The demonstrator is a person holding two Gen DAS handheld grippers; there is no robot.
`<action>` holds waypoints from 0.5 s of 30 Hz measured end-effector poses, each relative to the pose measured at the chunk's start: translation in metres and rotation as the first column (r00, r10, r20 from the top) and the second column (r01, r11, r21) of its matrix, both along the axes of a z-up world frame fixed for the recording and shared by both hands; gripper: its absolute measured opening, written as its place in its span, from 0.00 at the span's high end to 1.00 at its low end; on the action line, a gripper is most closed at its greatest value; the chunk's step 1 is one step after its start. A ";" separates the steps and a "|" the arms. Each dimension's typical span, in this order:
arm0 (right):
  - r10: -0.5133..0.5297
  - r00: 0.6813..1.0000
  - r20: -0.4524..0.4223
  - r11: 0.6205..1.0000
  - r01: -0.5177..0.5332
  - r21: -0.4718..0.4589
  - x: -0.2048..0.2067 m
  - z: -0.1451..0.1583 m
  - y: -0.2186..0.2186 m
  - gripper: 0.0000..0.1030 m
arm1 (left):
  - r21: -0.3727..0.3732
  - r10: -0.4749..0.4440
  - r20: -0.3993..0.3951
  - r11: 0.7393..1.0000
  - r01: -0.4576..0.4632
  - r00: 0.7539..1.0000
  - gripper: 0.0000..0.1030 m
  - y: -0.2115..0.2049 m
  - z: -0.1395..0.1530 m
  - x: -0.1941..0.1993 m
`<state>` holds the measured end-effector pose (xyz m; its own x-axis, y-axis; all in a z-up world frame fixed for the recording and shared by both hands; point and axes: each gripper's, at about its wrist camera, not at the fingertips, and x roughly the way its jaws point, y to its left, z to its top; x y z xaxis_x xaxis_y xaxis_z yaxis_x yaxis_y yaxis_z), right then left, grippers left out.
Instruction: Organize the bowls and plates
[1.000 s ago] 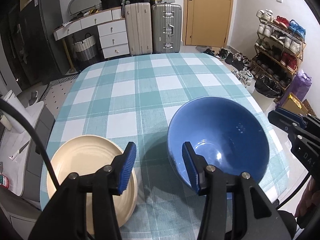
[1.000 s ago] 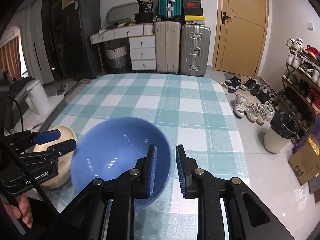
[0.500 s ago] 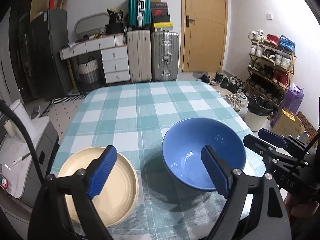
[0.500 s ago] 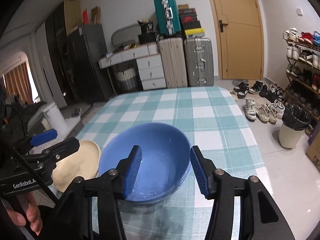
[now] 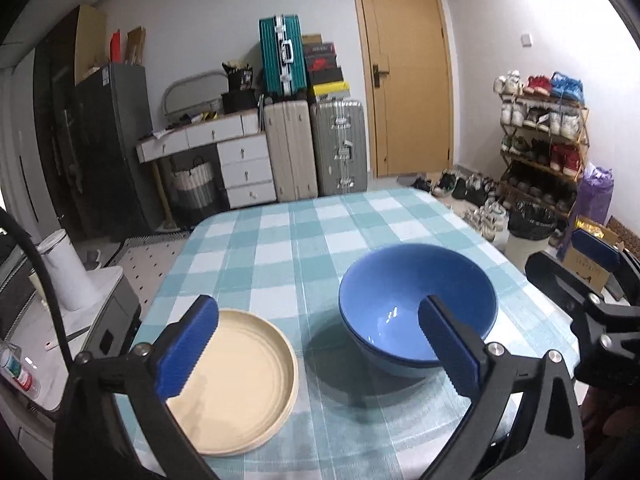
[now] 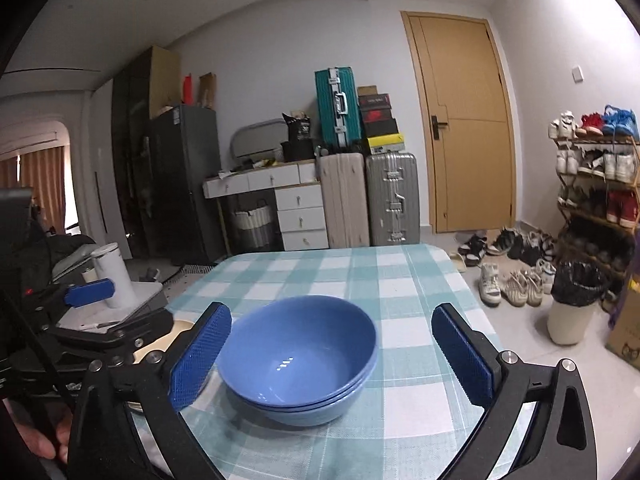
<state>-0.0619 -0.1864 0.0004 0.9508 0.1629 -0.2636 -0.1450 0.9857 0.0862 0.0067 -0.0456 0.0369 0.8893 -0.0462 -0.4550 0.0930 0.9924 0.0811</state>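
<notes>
Blue bowls (image 5: 416,308) sit nested in a stack on the checked tablecloth (image 5: 304,240); the right wrist view shows the stack (image 6: 300,360) from the side. A cream plate (image 5: 236,376) lies to its left; only its edge (image 6: 180,326) shows in the right wrist view. My left gripper (image 5: 320,352) is wide open and empty, above the gap between plate and bowls. My right gripper (image 6: 332,360) is wide open and empty, raised in front of the bowls, its jaws either side of them in view, not touching.
The table's near edge is below both grippers. Off the table's left stands a low cabinet with a white cylinder (image 5: 68,272). Suitcases (image 5: 316,152), drawers, a door, a shoe rack (image 5: 544,140) and a bin (image 6: 572,304) are beyond the table.
Both grippers have opened wide and pulled up and back from the bowls. The right gripper was closed at the bowl's rim one second ago; the bowl now rests in the stack.
</notes>
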 end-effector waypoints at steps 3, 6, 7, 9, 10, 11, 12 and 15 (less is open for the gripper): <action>0.016 1.000 -0.008 1.000 -0.016 -0.020 -0.001 0.001 0.006 0.01 | -0.003 -0.013 0.029 1.000 0.013 1.000 0.02 0.004 -0.004 0.003; 0.032 0.999 -0.011 0.998 -0.033 -0.053 -0.003 0.001 0.013 0.01 | -0.036 -0.007 0.008 0.999 0.007 1.000 0.01 0.009 -0.015 0.008; 0.037 0.999 -0.008 0.997 -0.037 -0.062 -0.004 0.001 0.015 0.01 | -0.050 -0.012 -0.016 0.999 0.011 1.000 0.01 0.009 -0.018 0.010; 0.047 0.999 0.005 0.995 -0.047 -0.083 -0.007 0.002 0.021 0.01 | -0.067 -0.018 -0.037 0.998 0.015 0.999 0.01 0.009 -0.021 0.013; 0.054 0.998 0.013 0.994 -0.052 -0.092 -0.008 0.002 0.024 0.01 | -0.064 -0.009 -0.029 0.998 0.007 1.000 0.01 0.009 -0.021 0.012; 0.061 0.998 0.020 0.993 -0.059 -0.101 -0.009 0.002 0.026 0.01 | -0.063 0.002 -0.017 0.998 -0.003 1.000 0.01 0.010 -0.020 0.010; 0.069 0.997 0.030 0.992 -0.065 -0.110 -0.011 0.003 0.029 0.01 | -0.069 0.008 -0.006 0.998 -0.008 1.000 0.01 0.011 -0.019 0.008; 0.080 0.995 0.051 0.989 -0.073 -0.128 -0.016 0.003 0.033 0.01 | -0.094 0.000 0.002 0.996 0.000 1.000 0.01 0.013 -0.018 0.005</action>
